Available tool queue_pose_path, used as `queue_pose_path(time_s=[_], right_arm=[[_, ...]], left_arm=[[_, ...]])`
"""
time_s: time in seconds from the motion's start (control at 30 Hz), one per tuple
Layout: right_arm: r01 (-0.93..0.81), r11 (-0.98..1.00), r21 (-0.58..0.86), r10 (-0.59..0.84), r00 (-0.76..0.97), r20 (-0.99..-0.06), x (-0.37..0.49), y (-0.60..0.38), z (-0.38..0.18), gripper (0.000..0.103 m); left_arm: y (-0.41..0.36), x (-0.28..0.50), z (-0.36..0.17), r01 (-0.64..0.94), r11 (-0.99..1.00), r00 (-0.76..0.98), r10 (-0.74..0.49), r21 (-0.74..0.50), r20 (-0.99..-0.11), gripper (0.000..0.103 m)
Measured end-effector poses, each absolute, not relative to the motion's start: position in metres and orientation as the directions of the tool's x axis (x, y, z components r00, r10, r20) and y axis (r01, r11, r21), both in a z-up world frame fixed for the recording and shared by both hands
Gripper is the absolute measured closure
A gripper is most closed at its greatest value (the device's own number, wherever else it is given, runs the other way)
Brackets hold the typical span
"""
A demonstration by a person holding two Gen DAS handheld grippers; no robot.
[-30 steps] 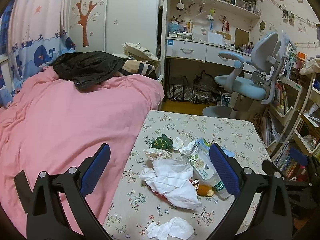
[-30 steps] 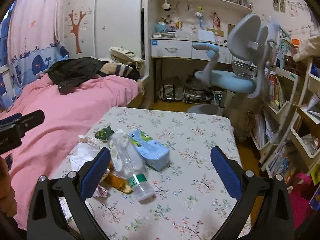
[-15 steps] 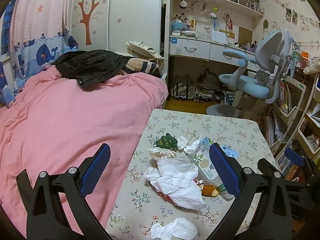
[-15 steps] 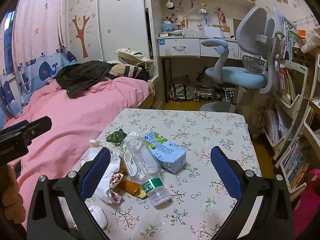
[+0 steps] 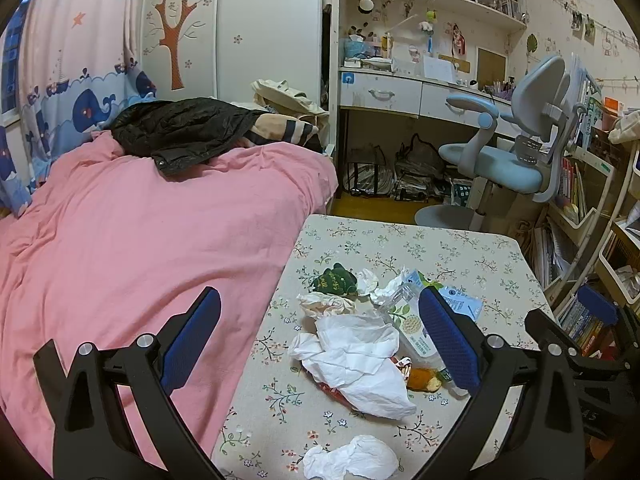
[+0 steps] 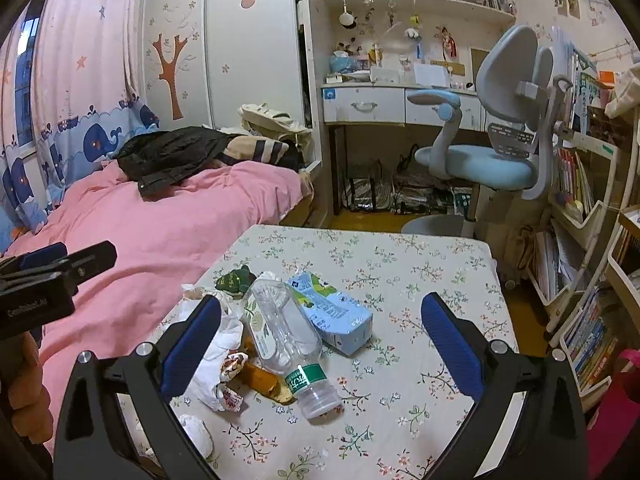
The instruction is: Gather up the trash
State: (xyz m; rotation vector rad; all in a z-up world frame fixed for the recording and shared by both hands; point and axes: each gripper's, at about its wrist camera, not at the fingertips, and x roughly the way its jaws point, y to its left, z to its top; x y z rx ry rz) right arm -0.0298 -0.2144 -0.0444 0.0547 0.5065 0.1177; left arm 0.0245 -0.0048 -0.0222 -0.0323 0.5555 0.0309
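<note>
Though its green label (image 6: 301, 377) seems printed, the bottle's (image 6: 286, 334) writing stays unreadable.

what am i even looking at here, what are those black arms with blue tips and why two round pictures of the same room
Each round picture comes from a fisheye camera mounted on a hand-held gripper; a person carries one in each hand. The black arms with blue pads are that gripper's two fingers. The left gripper and the right gripper are both open and hold nothing.

Both look at a floral table beside a pink bed. On it lies trash: crumpled white tissues, an empty clear plastic bottle on its side, a flattened blue carton, a small green wrapper and some food scraps. In the right view, the black block at the left edge is the other gripper.
</note>
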Motion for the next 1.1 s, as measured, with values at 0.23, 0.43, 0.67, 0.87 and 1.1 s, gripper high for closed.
queue_pose_path(time_s=[0.23,0.43,0.67,0.87,1.1], right_arm=[[-0.095,0.993,0.074,0.119,0.878,-0.464,-0.0312,-0.213,-0.0422,0.006],[-0.098,0.992,0.079,0.123,0.877,-0.465,-0.0301,-0.2123,-0.0425,0.006],[-0.101,0.992,0.076,0.125,0.876,-0.466,-0.0298,-0.211,-0.0431,0.006],[-0.109,0.991,0.073,0.131,0.875,-0.467,-0.0312,-0.2088,-0.0434,0.006],[-0.116,0.991,0.061,0.131,0.872,-0.472,-0.0333,-0.2097,-0.0437,0.006]], left_arm=[[-0.0048,0.0249,-0.0222,-0.038,0.999,0.849,0.02,-0.022,-0.528,0.007],[-0.0048,0.0246,-0.0221,-0.038,0.999,0.849,0.02,-0.023,-0.527,0.007],[-0.0048,0.0246,-0.0219,-0.037,0.999,0.849,0.02,-0.023,-0.528,0.007],[-0.0057,0.0242,-0.024,-0.033,0.999,0.85,0.017,-0.021,-0.527,0.007],[-0.0057,0.0242,-0.0239,-0.033,0.999,0.85,0.017,-0.021,-0.527,0.007]])
